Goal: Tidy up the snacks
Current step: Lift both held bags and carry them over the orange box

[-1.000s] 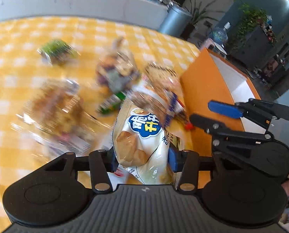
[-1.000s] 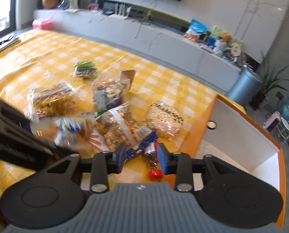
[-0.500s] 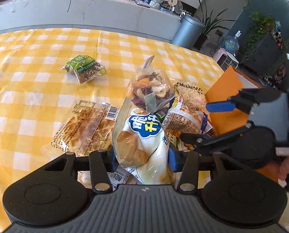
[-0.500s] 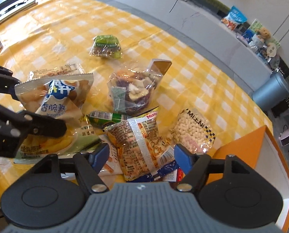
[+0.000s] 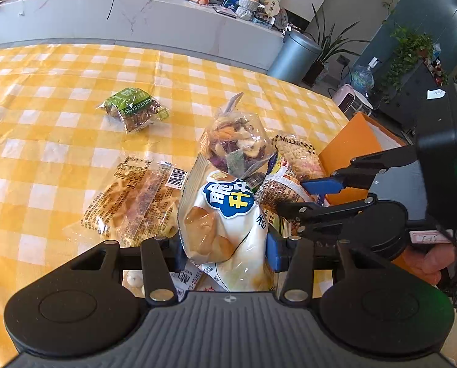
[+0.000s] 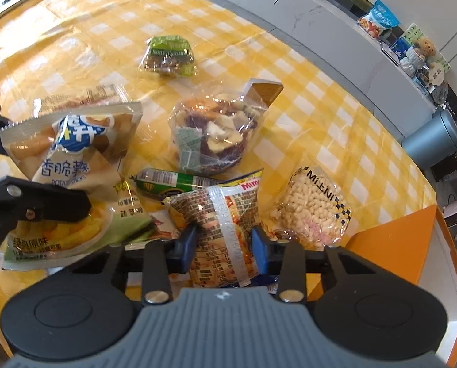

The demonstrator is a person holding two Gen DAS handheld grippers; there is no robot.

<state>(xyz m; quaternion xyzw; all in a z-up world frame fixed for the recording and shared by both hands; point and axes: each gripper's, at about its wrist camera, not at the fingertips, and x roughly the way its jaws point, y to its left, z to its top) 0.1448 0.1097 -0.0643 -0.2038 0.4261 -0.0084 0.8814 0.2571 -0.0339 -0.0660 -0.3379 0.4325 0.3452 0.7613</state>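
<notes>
Here the orange box shows only its bare white inside.

My left wrist view looks steeply down along its fingers at the checked tablecloth, close in; a white potato-stick bag fills the gap between them. My right wrist view tilts down more steeply still, equally close, with an orange snack packet between its fingers. Both views share the snack pile beyond the fingertips: the clear mixed-chips bag, the green packet farther out, and the orange box to the right. Each view catches the other gripper at its edge.
</notes>
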